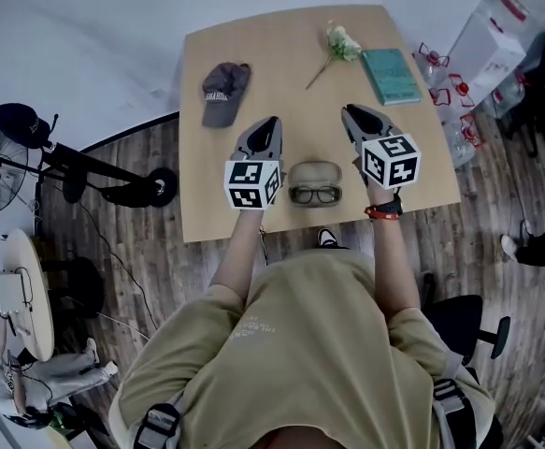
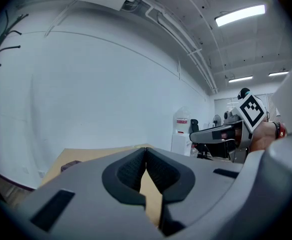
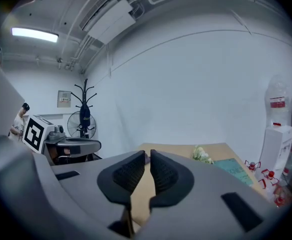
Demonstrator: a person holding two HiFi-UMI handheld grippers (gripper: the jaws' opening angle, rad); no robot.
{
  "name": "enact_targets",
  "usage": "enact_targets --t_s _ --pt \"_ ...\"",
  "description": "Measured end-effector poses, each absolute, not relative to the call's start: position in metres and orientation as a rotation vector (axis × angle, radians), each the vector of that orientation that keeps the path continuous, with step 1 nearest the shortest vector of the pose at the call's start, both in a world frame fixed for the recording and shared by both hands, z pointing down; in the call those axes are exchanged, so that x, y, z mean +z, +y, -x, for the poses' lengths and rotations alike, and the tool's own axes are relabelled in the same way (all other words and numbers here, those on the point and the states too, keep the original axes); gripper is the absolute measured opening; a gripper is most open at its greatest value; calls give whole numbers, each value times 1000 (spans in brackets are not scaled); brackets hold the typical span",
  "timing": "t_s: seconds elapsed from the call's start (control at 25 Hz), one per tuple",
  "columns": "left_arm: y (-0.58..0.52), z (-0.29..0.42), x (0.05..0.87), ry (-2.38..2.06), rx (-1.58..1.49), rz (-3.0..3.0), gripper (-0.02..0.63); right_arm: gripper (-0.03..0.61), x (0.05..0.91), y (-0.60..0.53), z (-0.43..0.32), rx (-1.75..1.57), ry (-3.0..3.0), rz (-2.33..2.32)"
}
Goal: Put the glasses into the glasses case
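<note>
Head view, item list.

1. Table (image 1: 281,96): light wood, stood on a dark plank floor.
2. Glasses case (image 1: 314,170): beige, laid open near the table's front edge, between the two grippers.
3. Glasses (image 1: 314,195): dark-framed, unfolded, seen lying in the nearer half of the open case; whether they are fully seated cannot be told.
4. Left gripper (image 1: 271,121): held above the table, just left of the case, clear of it. In the left gripper view the jaws are seen brought together at the tips, with nothing between them.
5. Right gripper (image 1: 349,111): held above the table, just right of the case, clear of it. In the right gripper view the jaws are seen drawn almost together, a thin slit being left at the tips; nothing is gripped.
6. Cap (image 1: 225,92): grey, laid at the table's far left.
7. Flower (image 1: 339,45): pale bloom on a stem, laid at the far edge.
8. Book (image 1: 392,75): teal, laid at the far right corner, beside the flower.
9. Wristband (image 1: 384,211): red, worn on the right wrist.
</note>
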State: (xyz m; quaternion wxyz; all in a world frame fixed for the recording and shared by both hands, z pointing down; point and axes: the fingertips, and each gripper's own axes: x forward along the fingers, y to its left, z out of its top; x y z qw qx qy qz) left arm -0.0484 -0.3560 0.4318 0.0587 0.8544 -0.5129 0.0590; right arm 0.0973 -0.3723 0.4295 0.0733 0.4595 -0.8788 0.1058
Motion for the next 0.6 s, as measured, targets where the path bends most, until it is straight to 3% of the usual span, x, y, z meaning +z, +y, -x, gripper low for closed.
enact_targets --t_s 0.08,0.6 --pt "-354 49 431 -1554 174 -2591 23 17 425 -370 -99 301 -2643 -1410" --pt "-346 46 421 -1570 142 -2601 23 14 426 -363 -101 287 -2644 -1436"
